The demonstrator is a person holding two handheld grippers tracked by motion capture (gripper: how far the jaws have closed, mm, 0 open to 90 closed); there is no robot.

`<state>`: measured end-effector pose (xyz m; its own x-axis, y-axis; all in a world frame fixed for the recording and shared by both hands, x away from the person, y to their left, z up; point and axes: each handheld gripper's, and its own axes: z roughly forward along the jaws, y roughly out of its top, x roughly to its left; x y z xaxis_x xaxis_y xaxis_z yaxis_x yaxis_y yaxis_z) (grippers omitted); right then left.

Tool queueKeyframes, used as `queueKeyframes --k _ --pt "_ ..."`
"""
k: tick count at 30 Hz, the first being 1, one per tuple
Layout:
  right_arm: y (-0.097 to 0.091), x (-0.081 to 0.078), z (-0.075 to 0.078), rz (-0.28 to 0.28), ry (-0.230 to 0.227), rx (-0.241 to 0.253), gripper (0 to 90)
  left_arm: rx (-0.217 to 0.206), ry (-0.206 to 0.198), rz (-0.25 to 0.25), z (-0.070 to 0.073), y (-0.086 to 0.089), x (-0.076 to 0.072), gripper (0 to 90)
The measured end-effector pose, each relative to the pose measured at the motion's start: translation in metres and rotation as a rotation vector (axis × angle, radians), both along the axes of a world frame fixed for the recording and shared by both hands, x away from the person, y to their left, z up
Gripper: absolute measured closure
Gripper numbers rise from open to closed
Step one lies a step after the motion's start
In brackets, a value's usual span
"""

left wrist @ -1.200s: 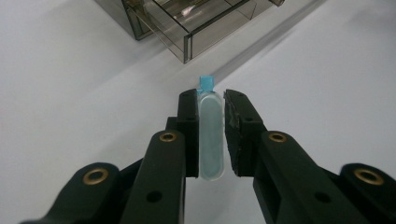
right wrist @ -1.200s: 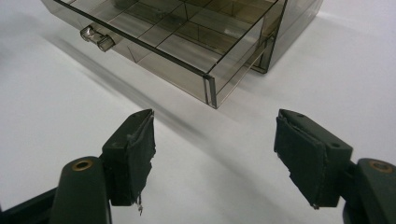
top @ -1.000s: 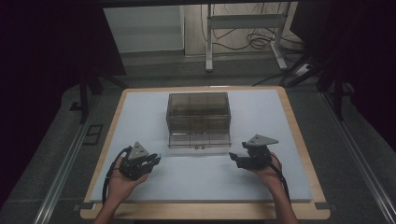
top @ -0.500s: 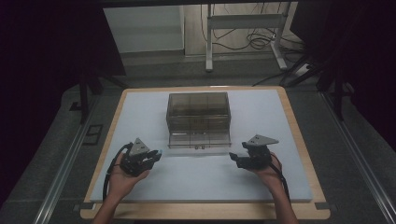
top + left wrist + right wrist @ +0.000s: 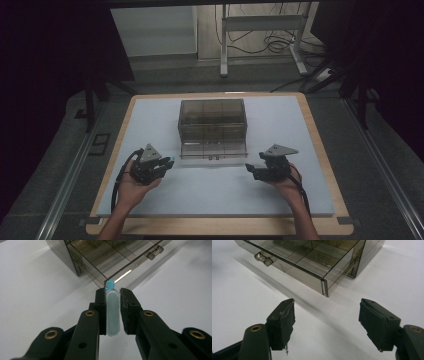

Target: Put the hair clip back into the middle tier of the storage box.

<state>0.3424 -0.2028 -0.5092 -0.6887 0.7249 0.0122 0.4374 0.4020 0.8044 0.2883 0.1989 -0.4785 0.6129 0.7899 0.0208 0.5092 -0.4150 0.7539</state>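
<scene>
Your left gripper (image 5: 112, 296) clenches a small pale blue-capped object (image 5: 112, 312), now slightly nearer the drawer box (image 5: 212, 125) at the worktop's middle; your right gripper (image 5: 327, 325) stays released.

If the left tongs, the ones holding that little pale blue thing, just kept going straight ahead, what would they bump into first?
Most likely the near corner of the smoky clear drawer box. The left tongs, shut on the small pale blue oblong piece, point right at its pulled-out bottom drawer. Depth is hard to judge.
</scene>
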Motion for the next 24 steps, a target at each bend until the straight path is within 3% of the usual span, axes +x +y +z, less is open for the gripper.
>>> queueKeyframes --k 24 --pt "0.000 0.000 -0.001 -0.001 0.003 -0.003 28.1 0.004 0.002 -0.005 0.001 -0.005 0.016 77.4"
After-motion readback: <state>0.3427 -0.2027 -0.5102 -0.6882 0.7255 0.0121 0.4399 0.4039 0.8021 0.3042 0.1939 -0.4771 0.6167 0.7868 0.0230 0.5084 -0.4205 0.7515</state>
